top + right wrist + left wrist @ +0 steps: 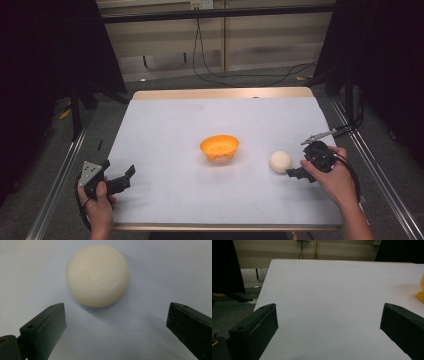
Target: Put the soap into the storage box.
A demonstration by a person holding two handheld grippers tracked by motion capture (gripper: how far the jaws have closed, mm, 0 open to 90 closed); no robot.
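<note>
Status: nothing is held. The ball (280, 161) sits free on the counter (165, 130), just to the right of the orange bowl (219, 148) and clear of it, not touching. The bowl looks empty from the high view. If the ball is meant for the bowl, my read is that the job is at the start: the grasp, lift and drop are all left.

Right gripper (295, 173) is just beside the ball, on the side away from the bowl, and its fingers (42, 327) are spread wide. In the right gripper view the ball (97, 275) lies ahead of the tips, not between them, with no contact.

Left gripper (120, 182) is parked near the counter's front left corner, well apart from the bowl, fingers (254, 327) wide open over bare white counter. A sliver of the bowl (420, 293) shows at the right edge of the left gripper view.

Ball: cream-white, smooth, matte, round with a slightly flattened look, faint scuff lines on the surface. Likely to roll if nudged, so the fingers should close centred on it.
</note>
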